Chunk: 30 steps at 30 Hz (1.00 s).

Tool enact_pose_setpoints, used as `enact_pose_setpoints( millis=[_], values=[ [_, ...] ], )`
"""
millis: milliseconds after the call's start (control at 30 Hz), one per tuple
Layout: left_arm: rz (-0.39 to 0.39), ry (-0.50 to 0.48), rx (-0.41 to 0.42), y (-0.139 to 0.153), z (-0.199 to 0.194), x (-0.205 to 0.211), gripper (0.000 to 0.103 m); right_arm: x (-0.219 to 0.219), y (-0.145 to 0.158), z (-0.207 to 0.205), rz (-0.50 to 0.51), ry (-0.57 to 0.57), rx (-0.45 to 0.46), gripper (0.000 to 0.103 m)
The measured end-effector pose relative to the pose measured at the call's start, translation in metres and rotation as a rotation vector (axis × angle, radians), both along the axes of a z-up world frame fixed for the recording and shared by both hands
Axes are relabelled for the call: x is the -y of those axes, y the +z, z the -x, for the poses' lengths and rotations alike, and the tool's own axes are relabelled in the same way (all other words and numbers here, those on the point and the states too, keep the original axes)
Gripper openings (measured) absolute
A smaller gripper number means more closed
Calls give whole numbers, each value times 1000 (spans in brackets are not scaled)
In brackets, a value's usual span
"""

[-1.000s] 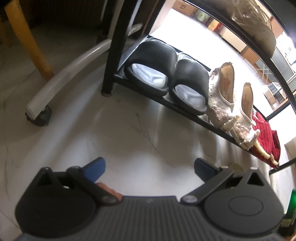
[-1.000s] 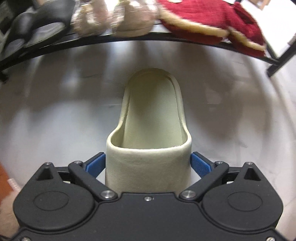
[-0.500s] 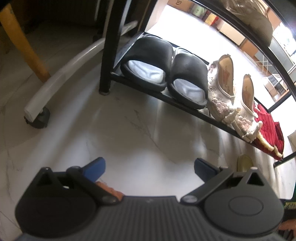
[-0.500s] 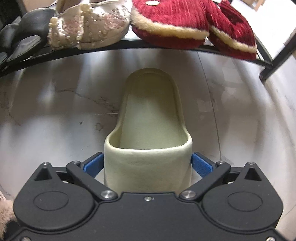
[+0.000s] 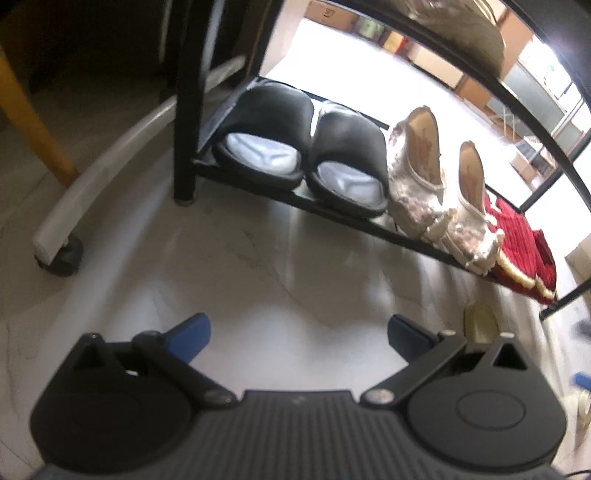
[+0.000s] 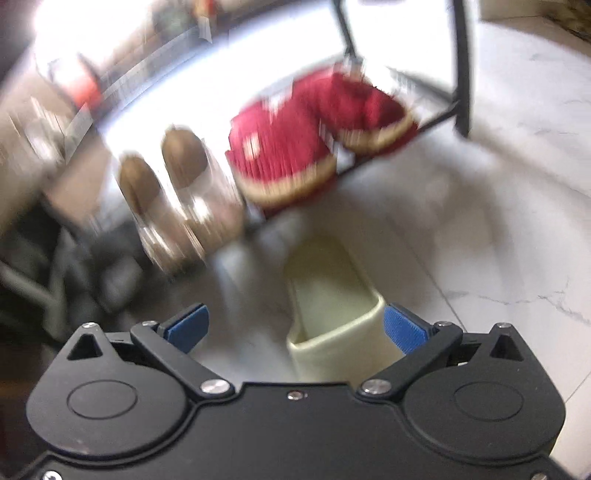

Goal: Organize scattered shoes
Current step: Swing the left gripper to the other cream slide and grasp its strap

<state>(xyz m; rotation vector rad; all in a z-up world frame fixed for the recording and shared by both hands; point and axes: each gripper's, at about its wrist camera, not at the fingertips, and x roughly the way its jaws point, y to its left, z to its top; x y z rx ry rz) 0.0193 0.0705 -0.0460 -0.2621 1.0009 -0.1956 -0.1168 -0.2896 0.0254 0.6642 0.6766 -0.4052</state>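
A cream slipper lies on the floor in front of the black shoe rack; it also shows in the left wrist view. My right gripper is open, with the slipper's strap end off-centre by the right finger, not clamped. My left gripper is open and empty above bare floor. On the rack's bottom shelf sit black slides, beaded white flats and red slippers. The red slippers and the flats are blurred in the right wrist view.
A chair base with a castor and a wooden leg stand left of the rack. The rack's front post stands at the shelf's left end. Another shoe sits on the upper shelf.
My right gripper has let go of the cream slipper, lifted and swung, so the slipper now sits off to the right between the fingers. The left gripper has edged closer to the rack.
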Motion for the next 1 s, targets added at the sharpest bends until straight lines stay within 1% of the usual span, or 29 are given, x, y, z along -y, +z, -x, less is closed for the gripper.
enact_pose_setpoints(
  millis=[33, 67, 133, 167, 233, 333, 367, 400, 433, 467, 500, 567, 600, 633, 700, 833, 900, 933, 1000],
  values=[
    [-3, -5, 0, -1, 0, 2, 102, 0, 3, 6, 18, -13, 28, 103],
    [-7, -8, 1, -1, 1, 3, 102, -5, 14, 26, 91, -50, 107, 103],
    [-23, -14, 20, 0, 3, 7, 102, -6, 22, 43, 174, -81, 189, 103],
    [-27, -15, 24, 0, 4, 8, 102, -10, 29, 54, 237, -100, 249, 103],
    [-58, -22, 51, 0, 8, 12, 102, -14, 39, 64, 317, -113, 344, 103],
    [-103, -46, 86, 3, 14, 22, 102, -20, 50, 75, 419, -111, 474, 103],
    [-119, -67, 102, 6, 16, 28, 102, -26, 54, 85, 478, -97, 558, 103],
    [-135, -88, 117, 9, 18, 34, 102, -30, 57, 93, 509, -86, 607, 103],
    [-150, -109, 133, 11, 21, 40, 102, -31, 58, 97, 527, -79, 638, 103],
    [-166, -130, 148, 14, 23, 46, 102, -35, 61, 105, 561, -64, 703, 103],
    [-183, -169, 173, 19, 26, 61, 102, -37, 63, 113, 586, -52, 757, 103],
    [-220, -267, 214, 29, 28, 99, 102, -35, 69, 124, 601, -51, 831, 103],
    [-229, -294, 226, 32, 29, 111, 102, -32, 73, 129, 603, -53, 860, 103],
    [-239, -337, 248, 38, 30, 134, 102, -27, 77, 134, 600, -54, 881, 103],
    [-229, -395, 279, 45, 31, 171, 102, -18, 85, 144, 590, -70, 915, 103],
    [-186, -519, 398, 62, 37, 265, 102, 8, 98, 171, 557, -212, 988, 103],
    [-172, -621, 403, 66, 40, 311, 102, 31, 103, 185, 528, -346, 1023, 103],
    [-165, -677, 398, 67, 42, 335, 102, 36, 104, 189, 519, -374, 1032, 103],
    [-149, -790, 391, 70, 47, 383, 102, 58, 100, 195, 471, -476, 1066, 103]
  ],
)
